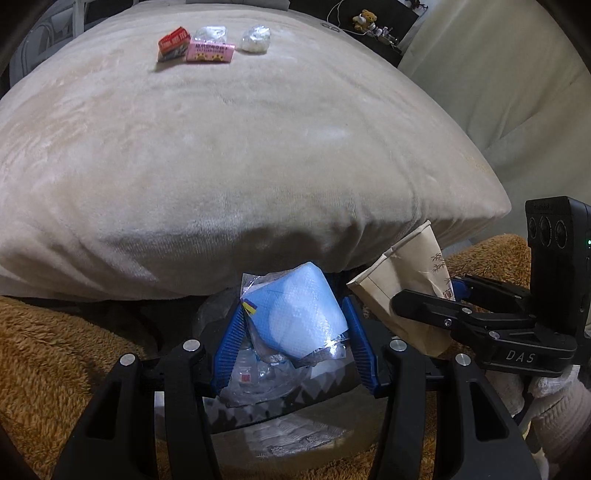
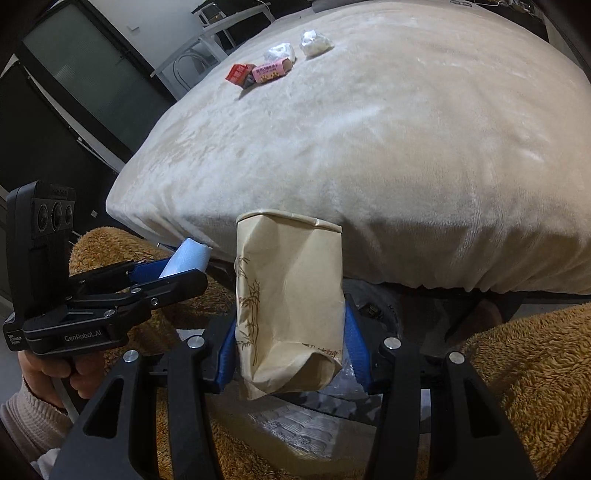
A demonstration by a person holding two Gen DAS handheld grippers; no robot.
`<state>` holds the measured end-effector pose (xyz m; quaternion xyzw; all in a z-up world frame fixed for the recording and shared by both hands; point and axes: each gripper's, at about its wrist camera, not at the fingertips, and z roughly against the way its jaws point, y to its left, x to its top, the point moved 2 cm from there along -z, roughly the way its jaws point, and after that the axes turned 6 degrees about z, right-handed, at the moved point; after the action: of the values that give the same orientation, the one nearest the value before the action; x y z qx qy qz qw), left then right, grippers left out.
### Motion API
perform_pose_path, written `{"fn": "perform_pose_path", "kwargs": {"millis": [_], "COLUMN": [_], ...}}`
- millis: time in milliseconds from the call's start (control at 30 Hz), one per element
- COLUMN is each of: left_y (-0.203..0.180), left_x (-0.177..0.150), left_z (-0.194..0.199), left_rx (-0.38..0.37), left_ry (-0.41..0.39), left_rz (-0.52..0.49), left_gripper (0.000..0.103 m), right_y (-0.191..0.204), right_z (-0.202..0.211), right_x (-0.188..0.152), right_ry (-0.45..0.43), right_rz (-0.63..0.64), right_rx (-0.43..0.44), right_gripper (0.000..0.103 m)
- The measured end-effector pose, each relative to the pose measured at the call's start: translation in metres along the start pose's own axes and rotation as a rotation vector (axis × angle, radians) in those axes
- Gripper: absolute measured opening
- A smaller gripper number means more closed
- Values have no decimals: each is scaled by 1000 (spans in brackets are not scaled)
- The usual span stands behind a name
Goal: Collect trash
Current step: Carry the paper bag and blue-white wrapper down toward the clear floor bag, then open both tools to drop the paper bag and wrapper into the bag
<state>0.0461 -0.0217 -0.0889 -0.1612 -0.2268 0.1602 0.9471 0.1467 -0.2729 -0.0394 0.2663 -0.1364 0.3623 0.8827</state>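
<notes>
My left gripper [image 1: 295, 317] is shut on a blue tissue pack in clear wrap [image 1: 295, 314], held over a bin with clear plastic trash [image 1: 258, 380] below. My right gripper [image 2: 290, 325] is shut on a crushed tan paper cup [image 2: 288, 306], also over the bin. The cup shows in the left wrist view [image 1: 406, 280] beside the right gripper [image 1: 458, 295]. Far on the cream bed [image 1: 258, 147] lie a red packet [image 1: 173, 42], a pink box [image 1: 210, 51] and two crumpled white wrappers [image 1: 255, 37].
A brown fuzzy blanket [image 1: 55, 350] covers my lap on both sides of the bin. A white chair and dark glass panels [image 2: 74, 74] stand left of the bed. A desk with a teddy bear [image 1: 365, 18] is at the far right.
</notes>
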Motion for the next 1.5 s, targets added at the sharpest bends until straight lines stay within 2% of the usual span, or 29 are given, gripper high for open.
{"fn": "perform_pose_path", "kwargs": {"millis": [633, 933, 1133, 1200, 1233, 1267, 1300, 1367, 1500], "left_y": [22, 30, 32, 35, 36, 38, 39, 43, 43], "left_x": [-15, -23, -26, -26, -25, -25, -24, -24, -25], "left_z": [-82, -107, -112, -111, -111, -110, -109, -111, -109], "left_rx": [25, 42, 49, 39, 43, 50, 52, 54, 55], "left_ry": [244, 332, 366, 379, 377, 370, 367, 371, 371], "left_rz": [46, 70, 93, 105, 110, 116, 120, 133, 137], "left_gripper": [52, 52, 53, 54, 60, 67, 68, 69, 69], "right_y": [-33, -42, -44, -47, -49, -51, -54, -59, -63], "right_z": [-74, -102, -112, -114, -114, -115, -116, -116, -113], "right_x": [-18, -23, -25, -25, -25, -25, -25, -24, -23], "right_ry": [285, 387, 420, 425, 427, 429, 430, 428, 424], "right_rz": [-75, -102, -124, -136, -147, -159, -175, -208, -232], "right_rx": [-50, -62, -63, -65, -66, -64, -59, -60, -56], "right_gripper": [50, 50, 50, 52, 53, 59, 67, 74, 76]}}
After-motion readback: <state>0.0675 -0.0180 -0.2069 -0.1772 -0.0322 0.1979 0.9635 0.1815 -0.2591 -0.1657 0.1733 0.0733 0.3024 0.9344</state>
